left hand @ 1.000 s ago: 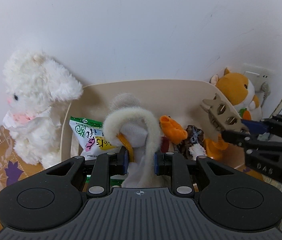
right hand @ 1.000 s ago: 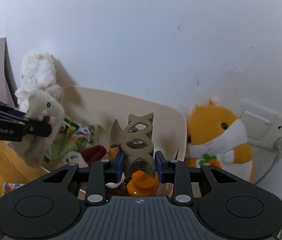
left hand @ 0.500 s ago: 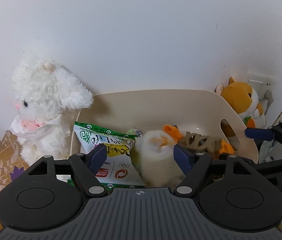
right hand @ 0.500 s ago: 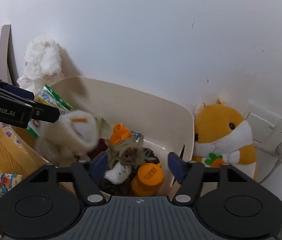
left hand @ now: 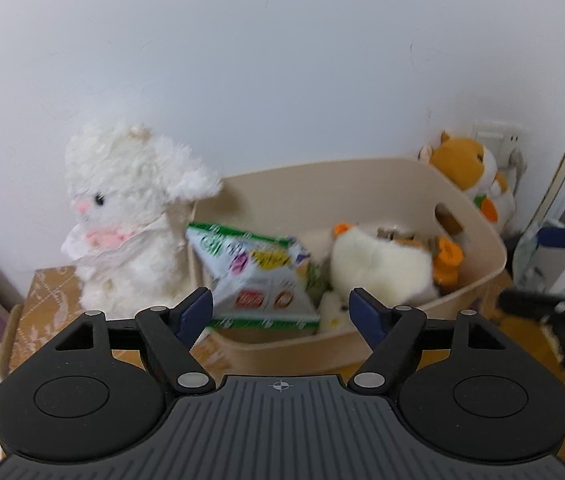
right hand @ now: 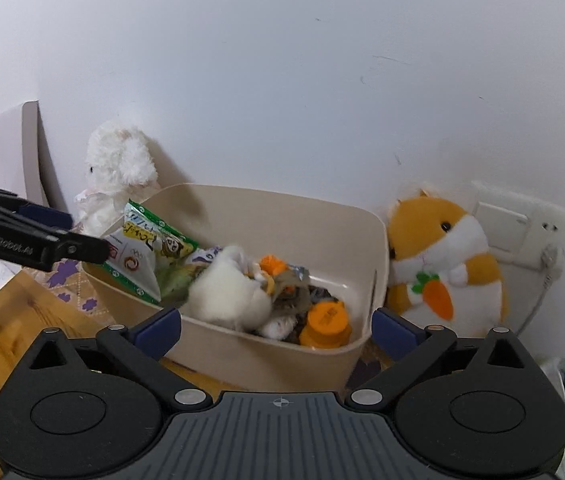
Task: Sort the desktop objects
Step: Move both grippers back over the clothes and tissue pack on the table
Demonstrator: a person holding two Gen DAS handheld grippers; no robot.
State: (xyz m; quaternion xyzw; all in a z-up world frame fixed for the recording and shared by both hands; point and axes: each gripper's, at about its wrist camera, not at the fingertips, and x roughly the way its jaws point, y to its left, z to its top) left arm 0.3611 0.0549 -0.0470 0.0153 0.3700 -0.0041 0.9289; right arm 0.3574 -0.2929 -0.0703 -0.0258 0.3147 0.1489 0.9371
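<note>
White wall backs smooth beige tub (right hand: 374,240) of fluffy toys — both grippers' jaws just opened, empty.

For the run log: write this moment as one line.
left gripper: open, empty, jaws just opened | right gripper: open, empty, jaws just opened | cream plush: in bin | snack bag: in bin

Left gripper (left hand: 281,310), right gripper (right hand: 276,326): black bodies, blue pads, silver screws (white "GenRobot.AI" lettering on side).
</note>
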